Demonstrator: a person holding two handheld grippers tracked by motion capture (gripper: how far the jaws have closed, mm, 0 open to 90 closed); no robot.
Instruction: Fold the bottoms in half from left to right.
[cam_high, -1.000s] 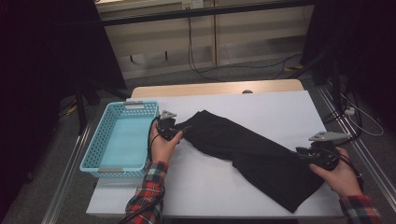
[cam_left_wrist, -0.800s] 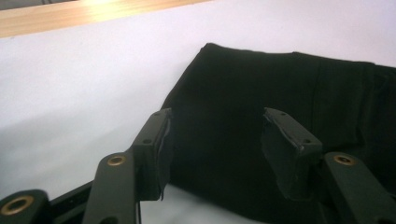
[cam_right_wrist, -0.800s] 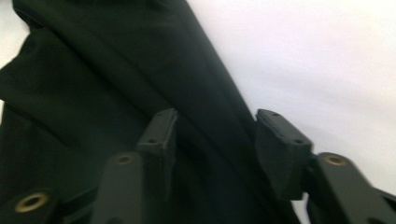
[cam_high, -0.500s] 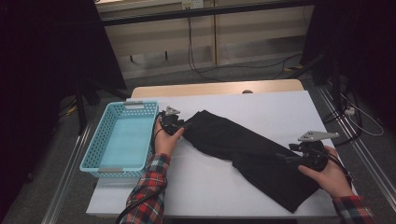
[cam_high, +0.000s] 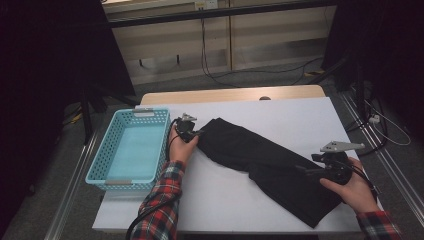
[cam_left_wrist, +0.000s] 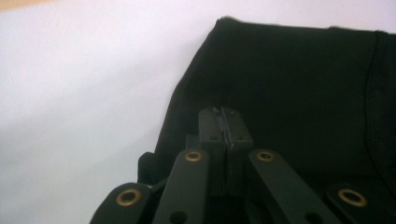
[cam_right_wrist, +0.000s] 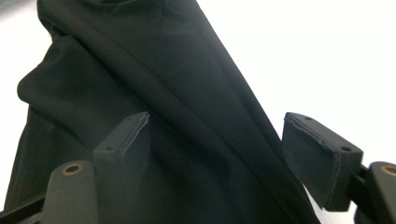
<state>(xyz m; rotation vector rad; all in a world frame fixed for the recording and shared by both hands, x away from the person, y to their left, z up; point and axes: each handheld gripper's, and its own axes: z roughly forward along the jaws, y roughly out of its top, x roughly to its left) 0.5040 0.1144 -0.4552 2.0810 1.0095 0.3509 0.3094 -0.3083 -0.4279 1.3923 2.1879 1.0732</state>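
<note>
A black garment (cam_high: 265, 160) lies stretched slantwise across the white table (cam_high: 300, 115), from the middle left to the front right. My left gripper (cam_high: 200, 134) sits at the garment's upper left end. In the left gripper view its jaws have just closed and the left gripper (cam_left_wrist: 225, 114) is shut, nipping the fabric (cam_left_wrist: 303, 84) near its edge. My right gripper (cam_high: 305, 170) rests over the garment's lower right part. Its jaws have just been opening: in the right gripper view the right gripper (cam_right_wrist: 217, 123) stands open, with folds of the garment (cam_right_wrist: 187, 93) between the pads and not pressed.
A light blue plastic basket (cam_high: 100, 165) stands at the table's left side, close to my left hand. Bare white tabletop lies in front of and behind the garment. Cables trail over the floor beyond the table's far edge.
The left hand has shifted a little toward the garment's end and settled on it. The right gripper has slid slightly left onto the cloth.
</note>
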